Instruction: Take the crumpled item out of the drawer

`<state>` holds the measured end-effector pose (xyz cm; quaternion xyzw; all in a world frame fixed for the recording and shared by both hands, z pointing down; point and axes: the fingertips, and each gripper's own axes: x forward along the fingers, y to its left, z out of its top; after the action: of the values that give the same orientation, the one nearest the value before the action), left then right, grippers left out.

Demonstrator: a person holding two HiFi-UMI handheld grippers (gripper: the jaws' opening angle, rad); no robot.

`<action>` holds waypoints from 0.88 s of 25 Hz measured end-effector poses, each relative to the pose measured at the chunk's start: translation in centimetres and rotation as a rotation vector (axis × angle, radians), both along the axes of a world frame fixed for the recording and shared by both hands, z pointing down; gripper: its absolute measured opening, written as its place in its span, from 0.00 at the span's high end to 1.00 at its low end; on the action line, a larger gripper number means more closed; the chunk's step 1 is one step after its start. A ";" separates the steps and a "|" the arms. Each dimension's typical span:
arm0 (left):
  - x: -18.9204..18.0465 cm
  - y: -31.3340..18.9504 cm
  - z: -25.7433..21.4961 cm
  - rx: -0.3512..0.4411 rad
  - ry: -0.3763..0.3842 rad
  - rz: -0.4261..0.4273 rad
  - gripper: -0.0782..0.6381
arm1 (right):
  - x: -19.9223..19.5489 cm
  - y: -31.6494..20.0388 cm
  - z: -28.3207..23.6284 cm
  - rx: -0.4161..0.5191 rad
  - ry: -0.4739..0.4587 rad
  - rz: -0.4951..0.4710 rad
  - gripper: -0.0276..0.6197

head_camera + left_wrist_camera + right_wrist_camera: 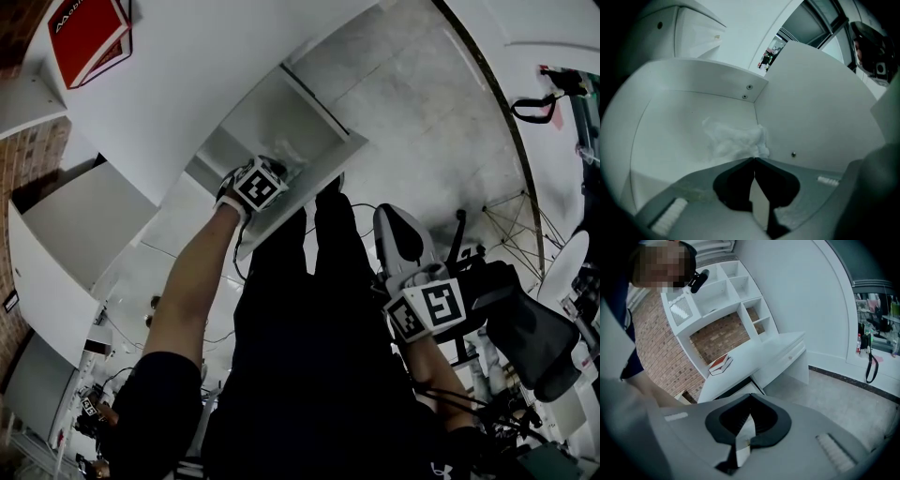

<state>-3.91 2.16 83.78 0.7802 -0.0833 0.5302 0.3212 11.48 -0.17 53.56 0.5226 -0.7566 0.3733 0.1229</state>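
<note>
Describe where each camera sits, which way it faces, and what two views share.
Head view: on the head, facing steeply down at the open drawer; legs, left forearm, left gripper and right gripper show.
Left gripper view: inside the drawer, facing the crumpled item; closed jaws pinch its edge.
Right gripper view: beside the person, facing the desk; closed empty jaws, an arm.
Shared: red book, head and right gripper views.

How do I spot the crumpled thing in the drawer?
Look at the white desk, then into its open drawer. Near the far corner lies a crumpled white wad, right at the tips of the left gripper. It is the only wrinkly thing there; all around it is smooth board.
</note>
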 end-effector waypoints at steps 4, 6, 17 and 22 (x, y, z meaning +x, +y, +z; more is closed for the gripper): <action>-0.5 -0.6 -1.5 0.054 -0.016 -0.023 0.88 | 0.0 0.2 -0.9 0.013 -0.007 -0.005 0.95; -0.8 -0.6 -2.0 0.060 -0.016 -0.052 0.88 | -0.1 0.1 -1.3 0.034 -0.009 -0.021 0.95; -2.5 -0.3 -7.8 0.129 0.017 -0.153 0.88 | -1.4 -0.3 -5.0 0.129 -0.022 -0.112 0.95; -3.1 -0.7 -12.4 0.195 0.040 -0.167 0.88 | -2.3 -1.3 -7.2 0.190 -0.024 -0.153 0.95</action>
<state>-7.04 1.46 71.42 0.8084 -0.1928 0.4754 0.2888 9.22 -1.44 46.41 0.4679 -0.8277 0.2957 0.0921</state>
